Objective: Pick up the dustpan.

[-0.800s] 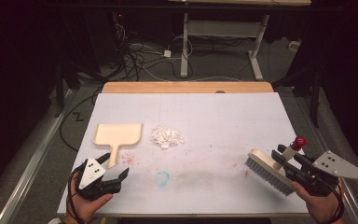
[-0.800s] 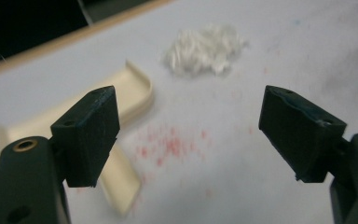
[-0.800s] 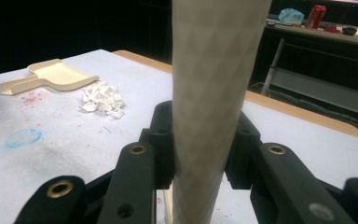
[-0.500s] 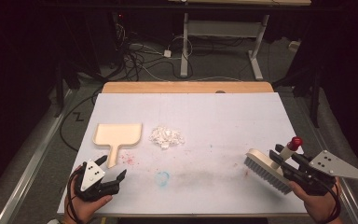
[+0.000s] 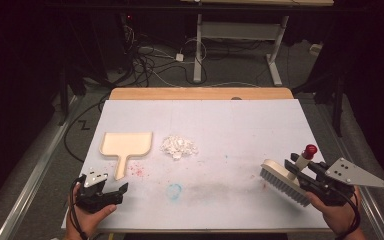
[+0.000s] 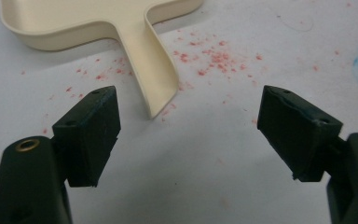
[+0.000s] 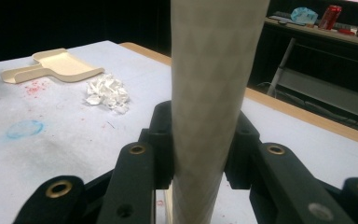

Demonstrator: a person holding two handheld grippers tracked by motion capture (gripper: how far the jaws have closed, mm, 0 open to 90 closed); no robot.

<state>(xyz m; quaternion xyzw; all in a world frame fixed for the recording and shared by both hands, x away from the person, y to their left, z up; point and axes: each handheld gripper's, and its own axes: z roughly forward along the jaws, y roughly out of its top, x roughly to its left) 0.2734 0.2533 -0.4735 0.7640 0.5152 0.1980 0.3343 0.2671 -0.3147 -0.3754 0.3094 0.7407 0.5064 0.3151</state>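
Observation:
A cream dustpan (image 5: pixel 126 145) lies at the table's left, handle toward me. Just below its handle my left gripper (image 5: pixel 116 189) hovers open. In the left gripper view the handle's end (image 6: pixel 154 79) sits ahead of the wide gap of the left gripper (image 6: pixel 186 116), touching neither jaw. A pile of crumpled white paper (image 5: pixel 178 146) rests beside the pan. At the front right my right gripper (image 5: pixel 297 169) is shut on the handle of a cream brush (image 5: pixel 280 181), whose bristles touch the table. The brush handle (image 7: pixel 209 84) stands clamped in the right gripper (image 7: pixel 200 154).
Red specks (image 5: pixel 137 171) and a blue smudge (image 5: pixel 174 190) mark the white table cover (image 5: pixel 240 130). A tan wooden edge (image 5: pixel 200 93) runs along the far side. Beyond it are floor cables (image 5: pixel 150 60) and a desk frame (image 5: pixel 275 50).
My left gripper has drifted slightly left and toward the front edge. The right gripper and the brush stay about where they were.

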